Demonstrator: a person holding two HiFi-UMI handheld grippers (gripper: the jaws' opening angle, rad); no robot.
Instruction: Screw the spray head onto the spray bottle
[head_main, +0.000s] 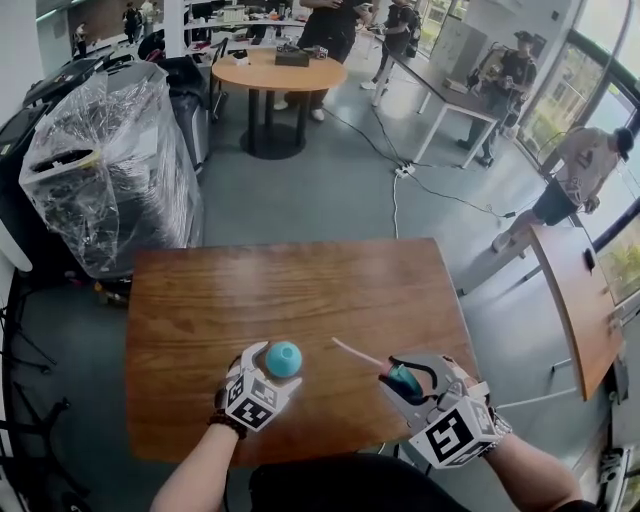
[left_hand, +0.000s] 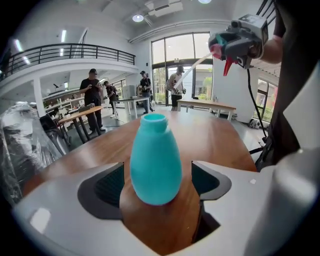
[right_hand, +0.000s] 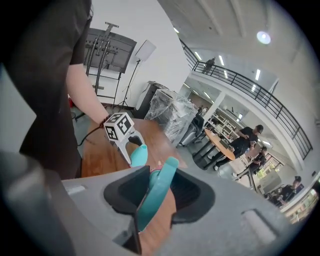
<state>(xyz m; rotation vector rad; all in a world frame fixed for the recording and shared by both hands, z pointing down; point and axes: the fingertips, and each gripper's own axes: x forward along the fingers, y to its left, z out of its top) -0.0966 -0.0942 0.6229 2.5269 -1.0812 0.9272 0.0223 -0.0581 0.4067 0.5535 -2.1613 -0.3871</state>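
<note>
Spray bottle (head_main: 283, 358), teal and egg-shaped, stands upright on the wooden table (head_main: 300, 290), near the edge closest to me, with its threaded neck open at the top. I have the left gripper (head_main: 272, 368) set around it. In the left gripper view the two jaws stand wide apart, one on each side of the spray bottle's belly, with bare wood showing in the gaps, so neither pad presses on it.

To its right, well apart from the bottle and lifted off the table, my right gripper (right_hand: 161, 197) is clamped on the spray head (head_main: 404, 378). Its teal body sits squeezed between the dark pads, and its pale dip tube (head_main: 355, 352) sticks out slanting toward the bottle.

Past the far edge of the table, a bulky unit wrapped in clear plastic film (head_main: 110, 170) stands on the grey floor at the left. Farther back is a round wooden table (head_main: 280, 72), with several people standing around the room.
</note>
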